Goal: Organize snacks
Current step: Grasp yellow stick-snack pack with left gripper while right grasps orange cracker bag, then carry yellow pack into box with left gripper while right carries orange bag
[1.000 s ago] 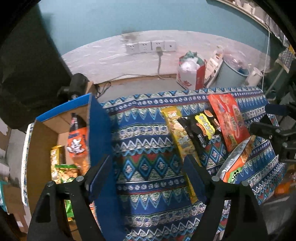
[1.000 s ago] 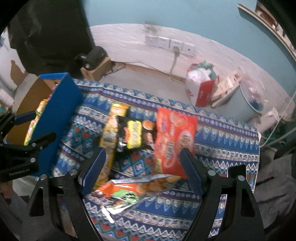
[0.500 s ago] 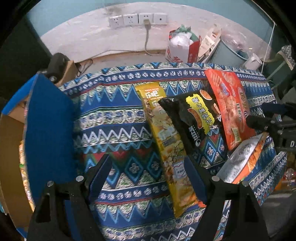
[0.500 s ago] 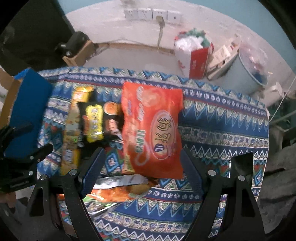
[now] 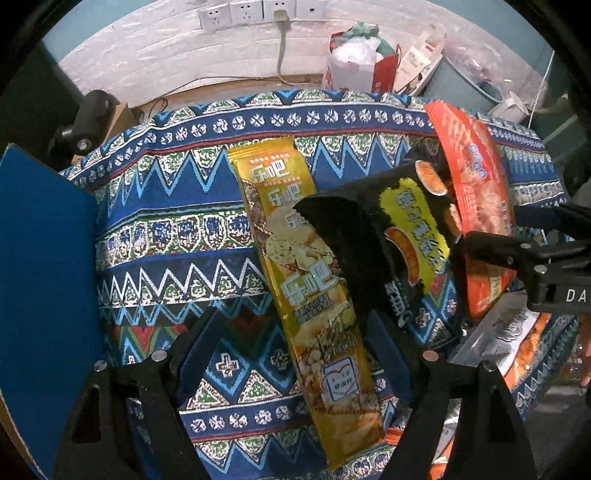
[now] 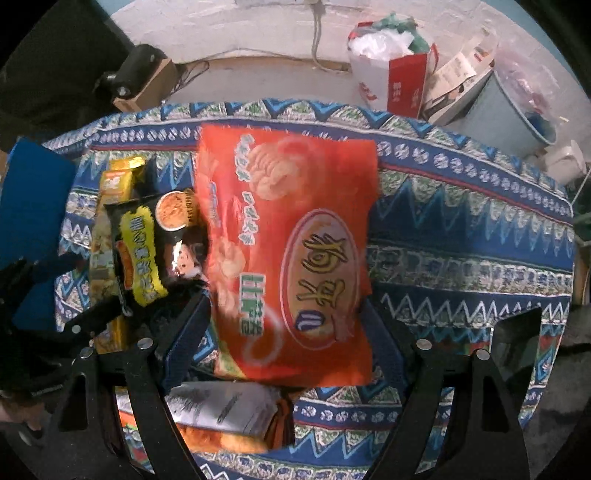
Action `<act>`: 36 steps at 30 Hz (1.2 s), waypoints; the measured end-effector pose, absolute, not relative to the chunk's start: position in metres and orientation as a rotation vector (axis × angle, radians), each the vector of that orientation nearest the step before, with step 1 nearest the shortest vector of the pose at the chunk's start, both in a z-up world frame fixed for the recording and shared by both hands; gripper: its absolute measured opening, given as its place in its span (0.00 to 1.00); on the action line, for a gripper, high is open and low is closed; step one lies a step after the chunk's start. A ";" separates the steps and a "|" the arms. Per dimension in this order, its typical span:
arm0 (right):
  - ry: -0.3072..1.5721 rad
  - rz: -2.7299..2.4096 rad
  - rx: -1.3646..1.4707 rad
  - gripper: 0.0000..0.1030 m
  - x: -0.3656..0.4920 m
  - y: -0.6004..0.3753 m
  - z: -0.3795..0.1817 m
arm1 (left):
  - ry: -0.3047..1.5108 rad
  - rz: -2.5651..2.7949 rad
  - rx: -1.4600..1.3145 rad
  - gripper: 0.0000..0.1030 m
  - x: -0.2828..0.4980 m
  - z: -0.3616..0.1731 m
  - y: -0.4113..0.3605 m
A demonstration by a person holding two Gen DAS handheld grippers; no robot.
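Note:
Snack packets lie on a blue patterned cloth (image 5: pixel 166 236). A long yellow packet (image 5: pixel 306 291) runs between the fingers of my left gripper (image 5: pixel 295 343), which is open above its lower half. A black and yellow packet (image 5: pixel 399 236) overlaps its right side. My right gripper (image 6: pixel 288 332) is open over the lower part of a large orange packet (image 6: pixel 291 251). A silver and orange packet (image 6: pixel 221 410) lies at the near edge. The right gripper also shows at the right of the left wrist view (image 5: pixel 524 251).
A blue-walled cardboard box (image 5: pixel 40 266) stands at the cloth's left end. Beyond the cloth, on the floor, are a red and white bag (image 5: pixel 358 66), a pale bucket (image 6: pixel 517 107), a small carton with a black device (image 6: pixel 144 81) and wall sockets (image 5: pixel 258 11).
Both grippers have moved forward and down toward the packets. The box has slid to the left edge of the left wrist view. Both grippers stay open.

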State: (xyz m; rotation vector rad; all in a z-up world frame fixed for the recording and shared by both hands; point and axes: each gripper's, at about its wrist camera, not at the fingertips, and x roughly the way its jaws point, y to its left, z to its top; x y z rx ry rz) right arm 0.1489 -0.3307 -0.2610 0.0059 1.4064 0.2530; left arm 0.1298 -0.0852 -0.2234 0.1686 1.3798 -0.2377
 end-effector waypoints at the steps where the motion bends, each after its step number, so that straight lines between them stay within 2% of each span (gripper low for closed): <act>1: 1.408 0.251 -0.002 0.81 0.151 -0.329 -0.264 | 1.381 -0.235 0.173 0.79 0.130 -0.225 -0.086; 10: 1.441 0.184 -0.079 0.81 0.166 -0.327 -0.286 | 1.357 -0.230 0.225 0.80 0.134 -0.234 -0.092; 12: 1.447 0.180 -0.070 0.81 0.166 -0.329 -0.288 | 1.334 -0.242 0.235 0.70 0.132 -0.233 -0.092; 14: 1.454 0.186 -0.044 0.81 0.165 -0.333 -0.290 | 1.334 -0.259 0.221 0.45 0.132 -0.230 -0.093; 15: 1.453 0.192 -0.036 0.78 0.165 -0.334 -0.290 | 1.339 -0.263 0.217 0.39 0.132 -0.228 -0.094; 19: 1.426 0.202 -0.058 0.62 0.160 -0.338 -0.280 | 1.312 -0.237 0.258 0.31 0.131 -0.220 -0.091; 29: 1.434 0.248 0.031 0.61 0.143 -0.349 -0.265 | 1.287 -0.217 0.261 0.30 0.122 -0.209 -0.081; 31: 1.408 0.243 0.026 0.46 0.139 -0.350 -0.260 | 1.272 -0.219 0.273 0.30 0.118 -0.204 -0.082; 34: 1.381 0.239 0.008 0.30 0.134 -0.350 -0.251 | 1.240 -0.216 0.296 0.30 0.111 -0.194 -0.084; 36: 1.359 0.235 0.005 0.25 0.133 -0.350 -0.245 | 1.217 -0.215 0.302 0.30 0.108 -0.185 -0.084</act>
